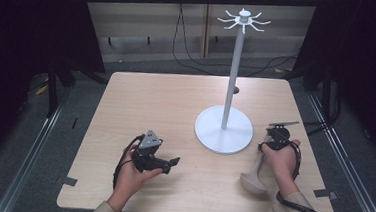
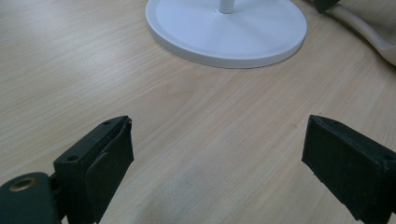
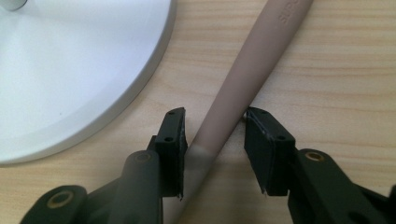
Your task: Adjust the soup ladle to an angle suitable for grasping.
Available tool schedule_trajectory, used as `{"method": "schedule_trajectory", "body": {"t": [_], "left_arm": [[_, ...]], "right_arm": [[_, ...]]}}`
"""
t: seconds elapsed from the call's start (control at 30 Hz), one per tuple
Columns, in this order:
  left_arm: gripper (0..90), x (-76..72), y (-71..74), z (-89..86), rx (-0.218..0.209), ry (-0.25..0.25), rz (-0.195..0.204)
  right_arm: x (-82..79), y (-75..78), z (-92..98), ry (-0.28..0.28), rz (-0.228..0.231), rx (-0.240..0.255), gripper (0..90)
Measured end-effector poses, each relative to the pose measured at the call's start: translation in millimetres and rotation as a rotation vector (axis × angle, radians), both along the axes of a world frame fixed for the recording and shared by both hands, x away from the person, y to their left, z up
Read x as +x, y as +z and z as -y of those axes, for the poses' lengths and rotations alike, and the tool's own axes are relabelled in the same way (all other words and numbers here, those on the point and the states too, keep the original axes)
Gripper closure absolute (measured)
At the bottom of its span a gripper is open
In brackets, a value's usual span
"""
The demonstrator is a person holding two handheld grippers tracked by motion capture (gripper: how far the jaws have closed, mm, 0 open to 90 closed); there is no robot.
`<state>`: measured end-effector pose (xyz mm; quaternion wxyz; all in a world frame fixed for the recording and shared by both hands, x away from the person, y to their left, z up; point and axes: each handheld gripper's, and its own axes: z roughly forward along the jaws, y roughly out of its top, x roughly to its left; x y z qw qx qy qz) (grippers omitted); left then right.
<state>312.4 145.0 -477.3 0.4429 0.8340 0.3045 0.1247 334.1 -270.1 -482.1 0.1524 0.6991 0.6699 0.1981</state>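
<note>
The right hand-held gripper (image 3: 215,154) straddles the ladle's handle (image 3: 243,79) on the bench (image 3: 336,70), jaws narrowed but not clamped, left hand-held gripper (image 2: 217,172) wide and empty; lifting and hanging on the stand (image 1: 224,131) remain.

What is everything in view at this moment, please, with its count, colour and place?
table: one, light wood, middle of the high view.
hanging stand: one, white, round base right of the table's centre, tall pole with hooks on top.
ladle: one, beige, lying flat near the table's right front, handle pointing toward the stand's base.
cables: several, black, on the floor beyond the table.
left gripper: one, black, jaws wide apart over bare table.
right gripper: one, black, jaws astride the ladle's handle, a small gap visible at one pad.
</note>
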Motion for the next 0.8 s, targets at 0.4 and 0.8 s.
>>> {"method": "schedule_trajectory", "body": {"t": [0.4,0.8], "left_arm": [[8.8,0.3,-0.5,-0.7,0.007,-0.001,-0.002],[8.8,-0.2,-1.3,1.3,-0.005,-0.012,-0.008]], "right_arm": [[3.2,0.0,10.9,-0.040,0.004,0.058,65.5],[8.3,-2.1,5.5,-0.046,0.030,0.023,67.3]]}}
